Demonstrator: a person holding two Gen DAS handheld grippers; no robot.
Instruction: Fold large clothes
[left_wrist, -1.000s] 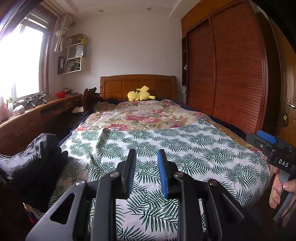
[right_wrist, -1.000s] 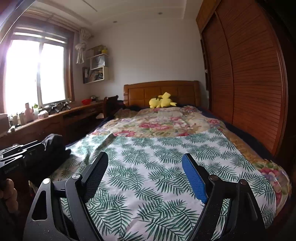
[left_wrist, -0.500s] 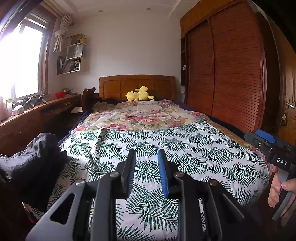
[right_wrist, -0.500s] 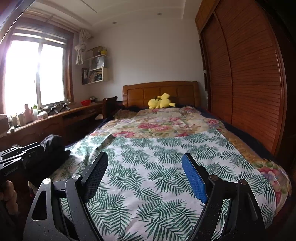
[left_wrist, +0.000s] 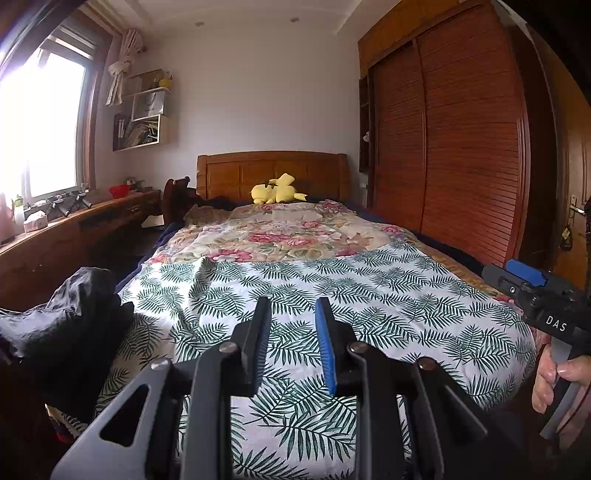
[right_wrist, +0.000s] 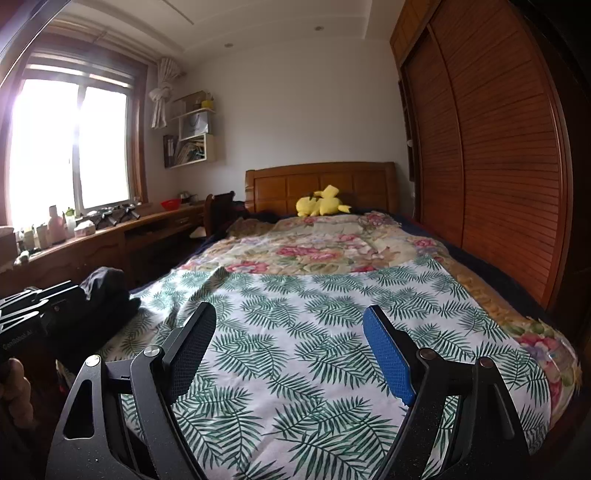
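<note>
Black garment (left_wrist: 62, 317) bunched at bed's near-left edge, untouched. Left gripper (left_wrist: 293, 347) jaws narrow, empty; right gripper (right_wrist: 291, 347) spread wide, empty. Best: reach left, pinch single fabric edge, drag onto leaf-print sheet (right_wrist: 332, 295).

White capital letters "DAS" are read on the black body of the right gripper (left_wrist: 532, 291), seen at the right edge of the left wrist view. Small pale lettering is noted on the black body of the left gripper (right_wrist: 22, 325) at the left edge of the right wrist view; it is too small and blurred to be read. No other text is legible.
</note>
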